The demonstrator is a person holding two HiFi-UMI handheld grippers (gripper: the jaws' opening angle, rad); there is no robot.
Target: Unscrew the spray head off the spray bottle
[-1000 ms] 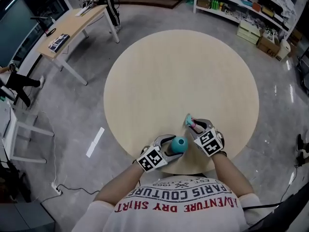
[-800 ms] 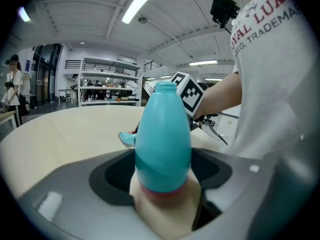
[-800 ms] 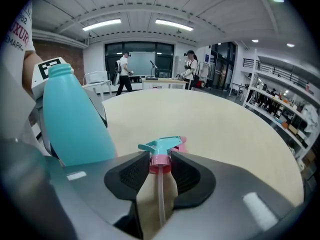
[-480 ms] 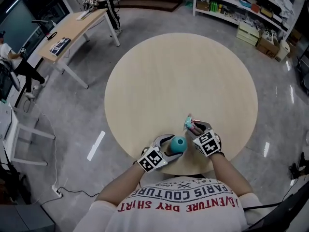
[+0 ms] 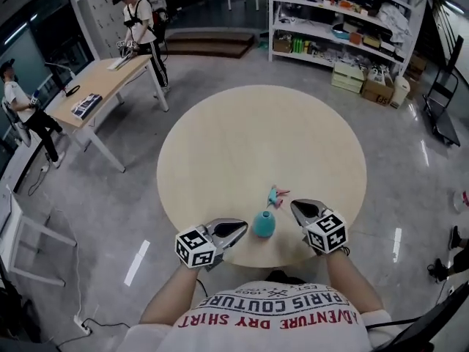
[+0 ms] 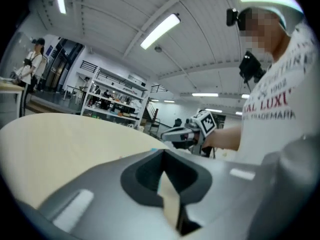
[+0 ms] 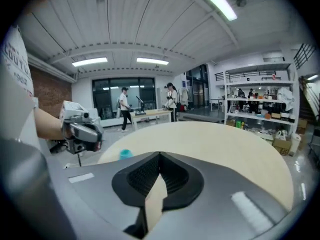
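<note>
Both my claws are pressed together and empty: the left claw [image 5: 239, 229] and the right claw [image 5: 299, 207] have each just closed with nothing between the jaws. The teal spray bottle [image 5: 264, 224] stands between them on the round desk [image 5: 256, 130], close to the near edge. The spray head [image 5: 277, 195] lies loose on the desk just beyond it, apart from the bottle, so I judge the unscrewing done.

The risk I see is the bottle itself. It stands unheld with a claw near each side and little desk behind it. A careless sweep of either hand could tip it or push it over the edge onto the floor. If there is liquid inside, which I cannot tell, it would run out of the uncapped neck. The spray head is small and lies on its side, so a nudge could send it skidding.

Only the head view shows the bottle, the spray head and both claws together, and how close the bottle is to the rim. My right gripper view shows the closed jaws, the left claw [image 7: 82, 131] opposite and just the top of the bottle [image 7: 125, 154], but no spray head. My left gripper view shows its shut jaws and the right claw [image 6: 176, 133], with the bottle almost wholly hidden behind its own body.
</note>
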